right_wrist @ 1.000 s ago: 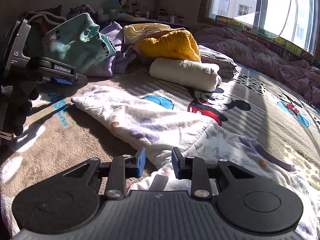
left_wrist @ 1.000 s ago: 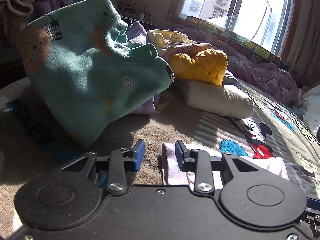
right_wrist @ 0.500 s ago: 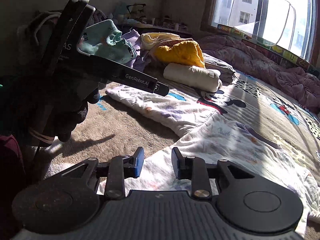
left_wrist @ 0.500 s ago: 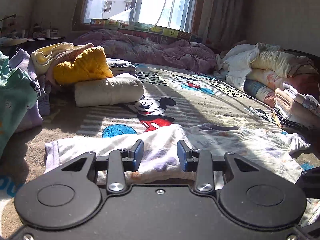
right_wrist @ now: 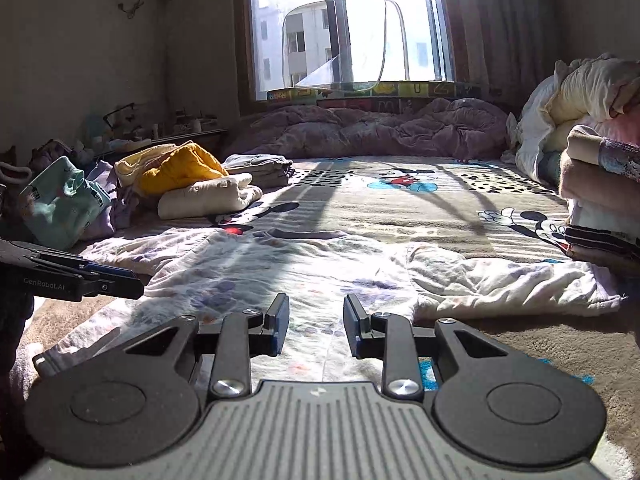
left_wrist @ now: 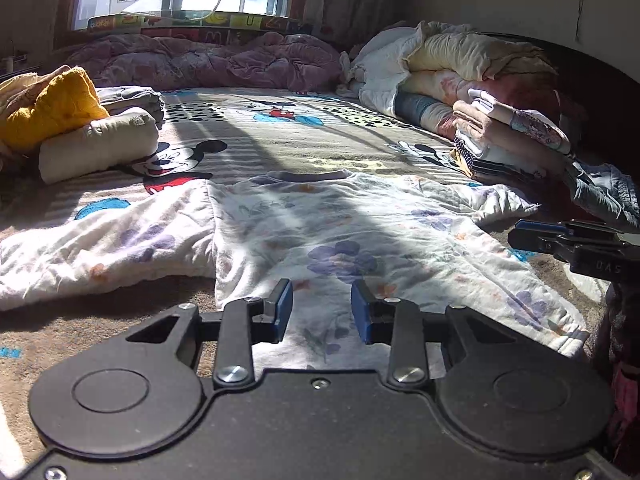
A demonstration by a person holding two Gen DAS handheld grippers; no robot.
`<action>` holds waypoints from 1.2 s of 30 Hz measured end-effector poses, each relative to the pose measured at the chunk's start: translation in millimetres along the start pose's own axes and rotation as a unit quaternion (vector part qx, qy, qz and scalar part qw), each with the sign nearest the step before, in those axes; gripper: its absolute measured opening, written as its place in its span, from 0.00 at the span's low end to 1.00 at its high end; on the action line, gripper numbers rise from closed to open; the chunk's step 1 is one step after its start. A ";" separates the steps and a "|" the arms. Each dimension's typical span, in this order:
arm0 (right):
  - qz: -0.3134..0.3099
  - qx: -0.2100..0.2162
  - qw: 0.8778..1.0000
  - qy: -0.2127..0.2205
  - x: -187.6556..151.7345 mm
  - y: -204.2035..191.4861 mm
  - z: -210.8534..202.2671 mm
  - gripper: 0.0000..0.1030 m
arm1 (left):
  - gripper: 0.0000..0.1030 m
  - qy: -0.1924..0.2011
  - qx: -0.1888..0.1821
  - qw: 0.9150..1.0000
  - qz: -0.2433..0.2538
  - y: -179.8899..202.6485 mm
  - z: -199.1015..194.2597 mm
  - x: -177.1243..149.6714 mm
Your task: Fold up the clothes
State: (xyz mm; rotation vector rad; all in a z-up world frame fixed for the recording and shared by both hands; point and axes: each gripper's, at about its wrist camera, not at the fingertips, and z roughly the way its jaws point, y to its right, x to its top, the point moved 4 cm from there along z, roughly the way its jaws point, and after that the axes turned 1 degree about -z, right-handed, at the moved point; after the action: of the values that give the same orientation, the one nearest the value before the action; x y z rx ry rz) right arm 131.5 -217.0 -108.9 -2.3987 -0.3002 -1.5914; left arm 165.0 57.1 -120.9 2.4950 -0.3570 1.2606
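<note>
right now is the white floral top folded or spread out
Spread out, not folded: the white floral top lies flat on the bed with both sleeves out sideways and the neckline showing.

A white shirt (left_wrist: pixel 320 232) printed with purple and orange flowers is seen on a beige blanket (left_wrist: pixel 288 136) patterned with Mickey Mouse figures. A yellow garment (right_wrist: pixel 180 172) and purple quilt (right_wrist: pixel 368 128) are shown.

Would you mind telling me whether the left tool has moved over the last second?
Yes. The left tool swung right: the folded cream garment, previously to its right, now sits far left.
</note>
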 end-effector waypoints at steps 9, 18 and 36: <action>0.075 0.011 0.997 -0.029 -31.4 27.7 -7.3 0.25 | 0.31 0.033 0.073 0.997 -0.018 9.4 -31.1 -22.2; -0.009 -0.009 0.999 -0.036 -43.1 -0.5 -29.5 0.27 | 0.51 0.037 0.102 0.993 0.054 44.9 -44.0 -45.2; 0.305 0.001 0.952 0.016 -49.5 107.1 -46.7 0.39 | 0.62 0.042 0.073 0.993 0.088 106.9 -15.9 -37.0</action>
State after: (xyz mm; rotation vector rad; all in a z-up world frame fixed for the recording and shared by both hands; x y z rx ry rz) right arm 104.3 -335.0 -146.8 -2.1541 0.4135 -1.3222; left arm 93.3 -31.9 -123.8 2.5674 -0.4901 1.5042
